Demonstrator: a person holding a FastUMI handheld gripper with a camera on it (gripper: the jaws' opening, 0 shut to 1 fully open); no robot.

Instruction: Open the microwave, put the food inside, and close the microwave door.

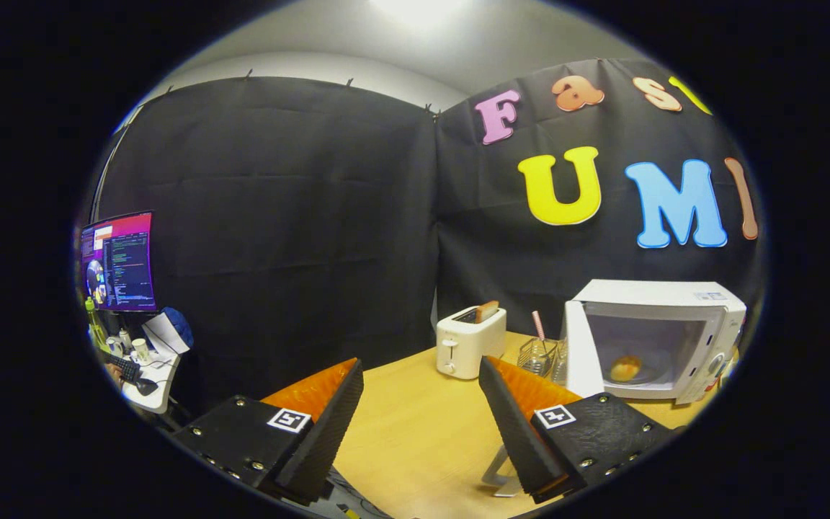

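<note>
already the food (625, 368) sat inside the open microwave (656, 339) at right; gripper (421, 386) gaped wide, empty; door (582, 349) unclosed.

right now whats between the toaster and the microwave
In the gripper view, a small wire rack holding a pink-handled utensil stands on the table between the toaster and the open microwave. The gripper is open, holding nothing.

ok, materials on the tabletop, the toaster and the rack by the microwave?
Light tabletop: looks like matte wood laminate, faint grain. White two-slot toaster: probably glossy plastic, soft highlights. Small basket rack: thin shiny metal wire. Tongs open over the table, holding nothing.
</note>
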